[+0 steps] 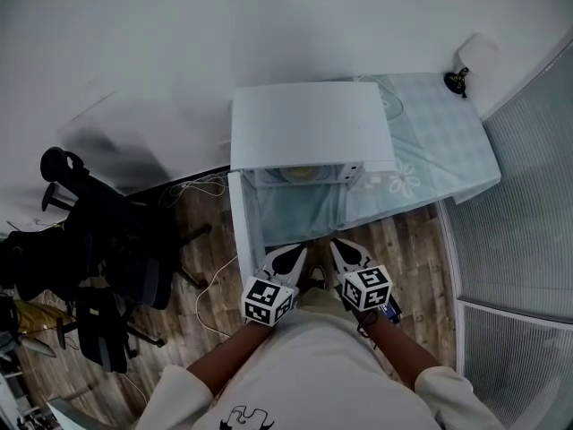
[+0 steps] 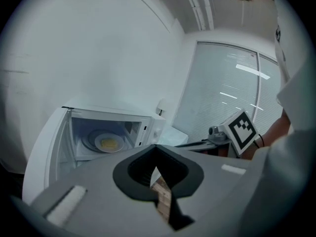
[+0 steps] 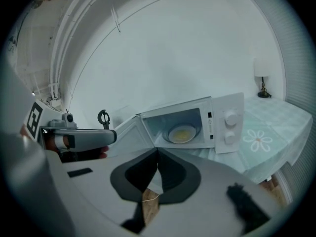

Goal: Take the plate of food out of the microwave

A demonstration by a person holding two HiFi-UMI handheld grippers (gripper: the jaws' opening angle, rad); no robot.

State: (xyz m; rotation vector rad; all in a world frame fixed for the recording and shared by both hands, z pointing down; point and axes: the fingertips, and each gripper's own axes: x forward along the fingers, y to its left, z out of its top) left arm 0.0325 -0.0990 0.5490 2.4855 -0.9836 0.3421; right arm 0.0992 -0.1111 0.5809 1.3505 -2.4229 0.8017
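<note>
1. The white box-shaped microwave oven (image 1: pixel 309 133) stands on a worktop (image 1: pixel 448 150) covered in a pale green checked cloth. Its white door (image 1: pixel 242 218) is swung fully open to the person's left.
2. The round pale plate with yellow food (image 3: pixel 181 133) sits inside the cavity on the turntable, untouched and well apart from both grippers.
3. The left gripper (image 1: pixel 291 256) is held close to the person's body, in front of the open oven. Its jaws are closed tip to tip with nothing between them.
4. The right gripper (image 1: pixel 351 256) hangs just beside it, its jaws likewise pressed together and empty.
5. I judge the door-opening step done and the reach for the plate not yet begun.
6. The next move likely calls for parting the jaws, reaching level into the cavity, and taking the plate by its near rim. It would then need to come out flat so the food does not slide.
</note>
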